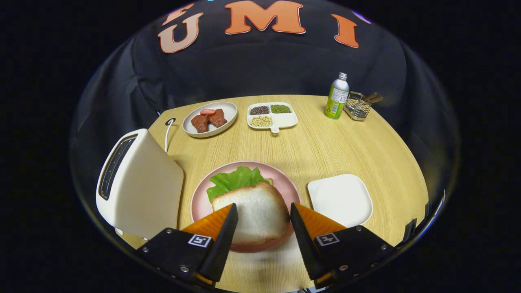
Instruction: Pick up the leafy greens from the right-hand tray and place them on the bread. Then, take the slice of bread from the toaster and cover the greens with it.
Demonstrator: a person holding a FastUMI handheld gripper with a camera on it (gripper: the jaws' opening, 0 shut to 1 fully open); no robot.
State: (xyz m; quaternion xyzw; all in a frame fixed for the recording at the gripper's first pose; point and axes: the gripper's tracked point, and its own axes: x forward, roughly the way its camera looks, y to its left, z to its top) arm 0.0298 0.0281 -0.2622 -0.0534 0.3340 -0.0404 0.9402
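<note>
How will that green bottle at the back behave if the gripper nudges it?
The bottle stands tall and narrow on the table, so a high push would probably tip it. Its round body suggests it would roll once down, maybe toward the wire basket beside it. The gripper is open, far from it.

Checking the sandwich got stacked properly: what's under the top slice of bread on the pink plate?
Leafy greens stick out from under the top slice of bread on the pink plate. Any lower slice is covered. The open gripper straddles the slice.
</note>
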